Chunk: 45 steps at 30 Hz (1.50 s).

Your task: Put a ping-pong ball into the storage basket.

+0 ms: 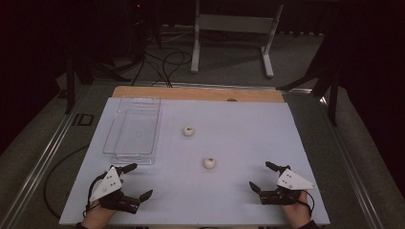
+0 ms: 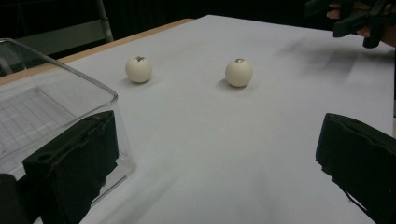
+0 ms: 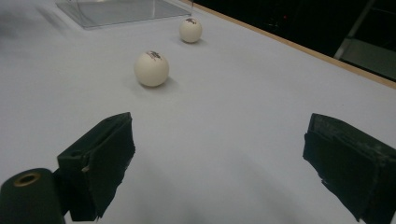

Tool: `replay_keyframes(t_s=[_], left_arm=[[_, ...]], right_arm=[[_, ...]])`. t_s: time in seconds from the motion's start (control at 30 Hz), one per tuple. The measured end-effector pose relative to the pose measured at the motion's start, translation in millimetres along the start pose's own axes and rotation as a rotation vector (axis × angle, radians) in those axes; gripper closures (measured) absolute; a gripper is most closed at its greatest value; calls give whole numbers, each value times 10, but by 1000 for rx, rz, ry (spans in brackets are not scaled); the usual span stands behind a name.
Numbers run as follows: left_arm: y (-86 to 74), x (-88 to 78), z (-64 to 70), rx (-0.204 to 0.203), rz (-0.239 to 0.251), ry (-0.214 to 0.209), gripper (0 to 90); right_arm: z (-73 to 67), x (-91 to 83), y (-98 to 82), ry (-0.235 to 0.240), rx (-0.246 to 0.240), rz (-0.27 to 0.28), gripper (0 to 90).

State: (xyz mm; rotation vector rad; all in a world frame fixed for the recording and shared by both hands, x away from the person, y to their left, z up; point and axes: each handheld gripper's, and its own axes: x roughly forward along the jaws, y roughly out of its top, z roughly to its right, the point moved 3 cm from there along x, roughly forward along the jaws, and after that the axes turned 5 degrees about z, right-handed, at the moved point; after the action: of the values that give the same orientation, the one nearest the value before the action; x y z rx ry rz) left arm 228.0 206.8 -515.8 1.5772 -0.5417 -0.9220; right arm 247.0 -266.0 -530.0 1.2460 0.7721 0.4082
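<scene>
White paper covers the desk (image 1: 239, 129), and on it sit two white balls: the near ball (image 1: 209, 162) just right of centre, and the far ball (image 1: 189, 130) a little farther off and to the left, near the right wall of the clear tray (image 1: 131, 131) that stands at far left. Your left gripper (image 1: 135, 180) rests at the near left, just short of the tray's near end, its jaws spread wide with nothing between them; your right gripper (image 1: 263, 177) rests at the near right, likewise spread and empty. Neither ball is touched, so you look to be at the very start, before any reach, most likely with the balls bound for the tray. The near ball (image 3: 151, 68) lies ahead and left of your right gripper's jaws, so the next move calls for carrying that gripper forward and left until the ball sits between the open jaws, then closing gently, since a round, light ball may roll or squirt out. A ball has no long axis and points nowhere; only a small dark mark on top of each tells its pose. The tray's long axis runs near to far.
</scene>
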Motion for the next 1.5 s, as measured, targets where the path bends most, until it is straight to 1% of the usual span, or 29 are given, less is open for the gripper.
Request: replay_keyframes(t_s=[0.1,0.2,0.27,0.37,0.4,0.53,0.6,0.63,0.7,0.87,0.97,1.03,1.1,1.23,1.3,1.5], left_arm=[[26,-3,11,-4,3,-6,5],[70,-8,14,-8,10,-1,5],[117,-20,10,-26,14,-8,5],[198,-44,7,-19,13,-10,4],[226,-55,5,-22,18,-10,4],[326,-80,-12,-12,20,-11,4],[326,-80,-12,-12,20,-11,4],[389,-81,-22,-1,12,-19,4],[438,-81,-33,10,6,-21,4],[567,-74,-64,16,13,-36,4],[635,-52,-76,27,5,-47,4],[677,-32,-82,25,0,-60,4],[715,-3,-82,32,-9,-64,4],[784,66,-66,42,-23,-86,4],[819,102,-59,40,-31,-97,4],[938,213,-42,58,-33,-120,4]], right_arm=[[5,-7,6,-4,-3,5,87],[2,-9,8,-7,-5,6,87],[-2,-7,8,-2,-3,2,88],[-4,2,6,4,2,1,92],[-2,4,5,4,1,0,92],[4,-3,12,-1,5,6,92],[5,-3,12,-3,3,5,92],[5,-3,12,-3,3,5,92],[2,6,6,4,1,1,92],[5,4,14,5,9,6,91],[6,4,15,4,10,8,91],[5,5,15,7,10,8,91],[6,7,16,11,6,10,92],[-2,7,21,13,12,15,91],[-3,9,23,13,10,17,92],[-8,12,26,18,9,17,92]])
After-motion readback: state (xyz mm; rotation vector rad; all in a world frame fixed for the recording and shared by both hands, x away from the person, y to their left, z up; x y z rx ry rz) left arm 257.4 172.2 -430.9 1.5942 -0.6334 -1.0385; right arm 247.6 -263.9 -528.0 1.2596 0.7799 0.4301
